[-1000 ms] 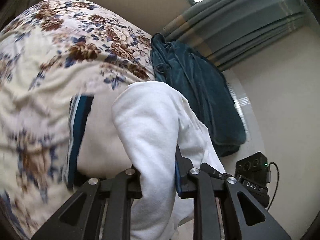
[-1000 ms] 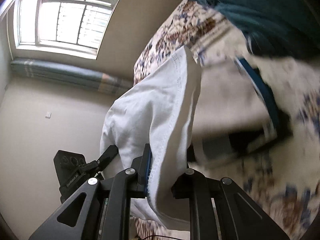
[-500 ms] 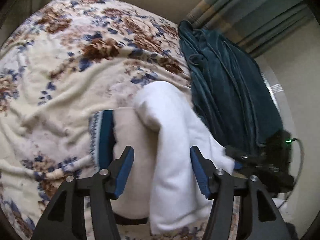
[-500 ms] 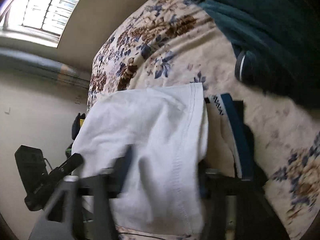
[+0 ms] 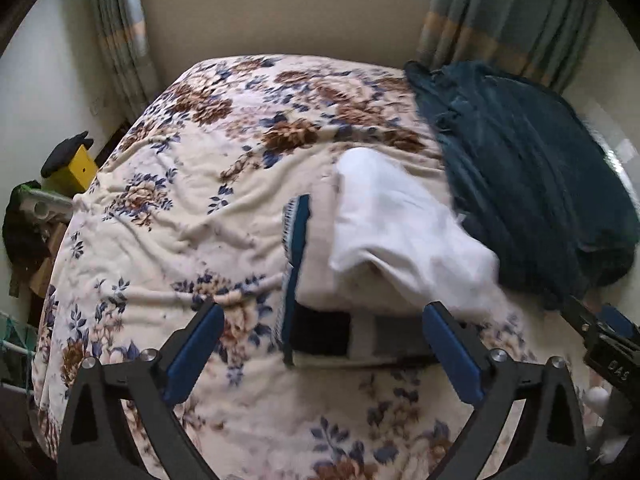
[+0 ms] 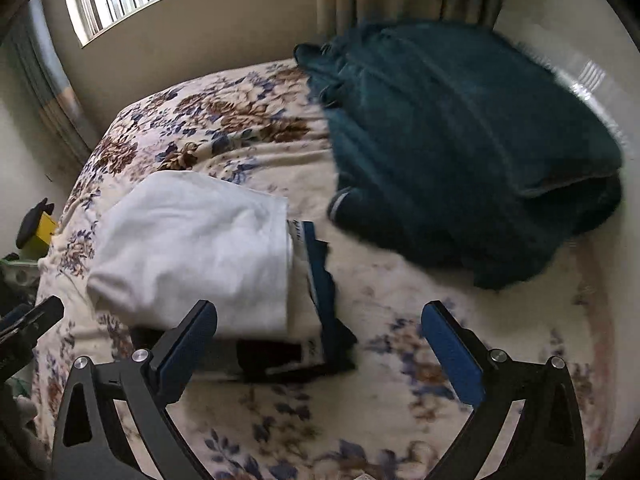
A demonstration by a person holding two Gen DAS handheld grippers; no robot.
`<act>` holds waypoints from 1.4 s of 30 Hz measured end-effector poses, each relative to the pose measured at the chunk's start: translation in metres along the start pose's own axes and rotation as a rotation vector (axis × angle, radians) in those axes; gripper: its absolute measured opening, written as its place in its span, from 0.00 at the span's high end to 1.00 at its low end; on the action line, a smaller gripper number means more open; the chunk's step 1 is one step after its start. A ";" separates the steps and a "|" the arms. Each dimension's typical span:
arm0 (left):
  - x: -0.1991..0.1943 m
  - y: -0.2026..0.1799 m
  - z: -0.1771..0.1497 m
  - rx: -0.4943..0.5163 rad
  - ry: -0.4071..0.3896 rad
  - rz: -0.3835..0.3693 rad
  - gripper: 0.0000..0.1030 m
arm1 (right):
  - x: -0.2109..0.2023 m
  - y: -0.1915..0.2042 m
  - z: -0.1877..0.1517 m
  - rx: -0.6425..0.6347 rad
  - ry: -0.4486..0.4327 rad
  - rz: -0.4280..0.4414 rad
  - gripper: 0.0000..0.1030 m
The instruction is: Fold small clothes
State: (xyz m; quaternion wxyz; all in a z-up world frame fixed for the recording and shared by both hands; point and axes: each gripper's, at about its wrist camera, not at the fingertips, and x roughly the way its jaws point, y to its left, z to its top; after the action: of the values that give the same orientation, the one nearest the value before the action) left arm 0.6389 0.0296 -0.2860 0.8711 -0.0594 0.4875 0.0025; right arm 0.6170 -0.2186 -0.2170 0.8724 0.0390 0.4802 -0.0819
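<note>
The white garment [image 5: 404,224] lies released on the floral bedspread [image 5: 192,208], draped over a cream piece with a blue-trimmed edge [image 5: 296,240] and a black part [image 5: 320,334] at its 6 o'clock. A dark teal blanket [image 5: 520,176] is heaped at the garment's 2 o'clock, touching it. The left gripper [image 5: 320,354] and right gripper [image 6: 320,346] have just been opening; both sets of jaws stand wide above the cloth, gripping nothing. A yellow box [image 5: 82,168] sits off the bed at 9 o'clock.
</note>
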 end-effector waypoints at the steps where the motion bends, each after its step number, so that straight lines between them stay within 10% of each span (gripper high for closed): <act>1: -0.012 -0.004 -0.004 0.008 -0.010 0.008 0.02 | -0.013 -0.003 -0.005 -0.003 -0.012 -0.009 0.00; 24: -0.350 -0.049 -0.138 0.117 -0.275 0.041 0.02 | -0.458 -0.067 -0.153 -0.063 -0.285 0.057 0.00; 42: -0.408 -0.051 -0.182 0.085 -0.354 0.033 0.01 | -0.559 -0.064 -0.193 -0.111 -0.370 0.097 0.00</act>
State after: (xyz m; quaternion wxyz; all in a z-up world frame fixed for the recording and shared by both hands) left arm 0.2736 -0.0190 -0.0285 0.9448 -0.0132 0.3273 0.0066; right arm 0.1517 -0.1942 0.1519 0.9496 -0.0017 0.3130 -0.0189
